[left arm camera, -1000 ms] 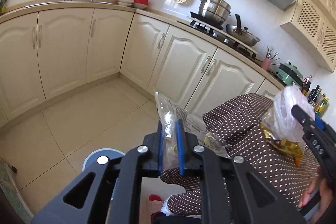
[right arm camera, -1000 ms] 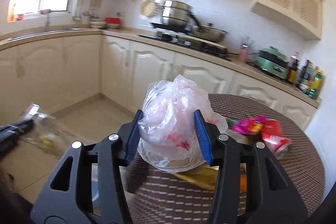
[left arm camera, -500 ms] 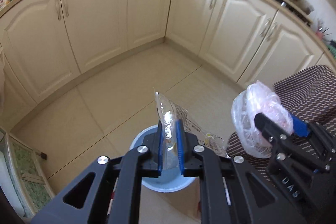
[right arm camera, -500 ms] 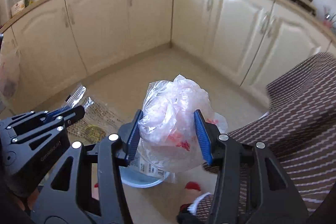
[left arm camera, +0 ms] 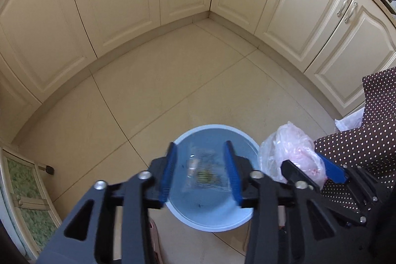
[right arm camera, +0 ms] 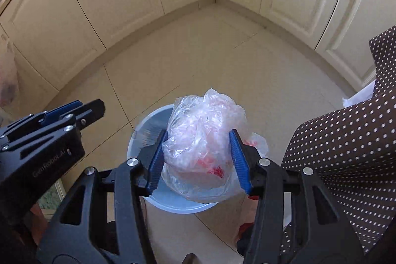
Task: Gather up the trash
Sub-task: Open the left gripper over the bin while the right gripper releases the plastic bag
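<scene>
Glossy tile floor (left arm camera: 173, 90); round blue bin (left arm camera: 210, 219); right tool (right arm camera: 198, 160) pinching crinkled bag (right arm camera: 203, 135).

Wrapper (left arm camera: 206, 171) in bin blurred; tablecloth (right arm camera: 346, 152) cut off by frame edge.

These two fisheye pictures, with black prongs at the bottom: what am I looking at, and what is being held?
Nobody's arm is robotic here: a person carries a hand-held gripper in each hand, each with a camera looking along its two blue-padded fingers. In the left camera's picture, the left hand-held gripper stands open above a blue bin on the tiled kitchen floor; a clear wrapper lies inside the bin. The right hand-held gripper shows at that picture's right edge. In the right camera's picture, the right hand-held gripper is shut on a crumpled plastic bag over the same bin. A brown dotted tablecloth hangs at right.
</scene>
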`<action>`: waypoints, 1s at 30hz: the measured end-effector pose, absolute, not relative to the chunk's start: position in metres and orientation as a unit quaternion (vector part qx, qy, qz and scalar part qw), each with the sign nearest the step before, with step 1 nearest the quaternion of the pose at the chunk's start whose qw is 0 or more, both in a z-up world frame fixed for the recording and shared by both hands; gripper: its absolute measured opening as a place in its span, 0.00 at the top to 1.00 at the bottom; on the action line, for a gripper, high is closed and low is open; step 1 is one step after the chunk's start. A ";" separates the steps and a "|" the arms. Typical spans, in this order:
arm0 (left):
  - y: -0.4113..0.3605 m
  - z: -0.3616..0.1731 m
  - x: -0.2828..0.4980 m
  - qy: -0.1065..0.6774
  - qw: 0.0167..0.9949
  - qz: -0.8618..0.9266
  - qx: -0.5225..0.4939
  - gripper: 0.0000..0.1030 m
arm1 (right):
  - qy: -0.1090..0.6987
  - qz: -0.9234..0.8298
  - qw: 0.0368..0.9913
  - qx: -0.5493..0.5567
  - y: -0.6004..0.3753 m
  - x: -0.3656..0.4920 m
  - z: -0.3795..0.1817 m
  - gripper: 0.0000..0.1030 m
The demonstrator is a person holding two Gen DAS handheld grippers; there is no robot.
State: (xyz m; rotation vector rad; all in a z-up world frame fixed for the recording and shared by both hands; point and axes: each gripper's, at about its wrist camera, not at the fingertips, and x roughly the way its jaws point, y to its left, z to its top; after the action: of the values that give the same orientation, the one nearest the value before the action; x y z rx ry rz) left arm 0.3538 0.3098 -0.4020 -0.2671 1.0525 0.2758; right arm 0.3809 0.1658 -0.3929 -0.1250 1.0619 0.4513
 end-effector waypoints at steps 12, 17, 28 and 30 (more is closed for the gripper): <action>0.304 -0.399 0.351 0.501 0.847 0.136 -0.112 0.43 | 0.500 0.218 0.836 -0.061 0.178 0.378 -0.400 0.49; 0.307 -0.396 0.348 0.496 0.849 0.141 -0.119 0.42 | 0.495 0.219 0.839 -0.061 0.180 0.373 -0.396 0.48; 0.313 -0.374 0.329 0.479 0.855 0.139 -0.141 0.42 | 0.475 0.217 0.850 -0.074 0.176 0.360 -0.373 0.41; 0.311 -0.362 0.322 0.469 0.861 0.134 -0.146 0.40 | 0.466 0.215 0.854 -0.079 0.169 0.354 -0.359 0.41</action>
State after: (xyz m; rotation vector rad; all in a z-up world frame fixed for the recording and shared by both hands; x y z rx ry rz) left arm 0.3215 0.3109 -0.3622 -0.3054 0.9846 0.2814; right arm 0.3536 0.1694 -0.3592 -0.1654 0.9806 0.4525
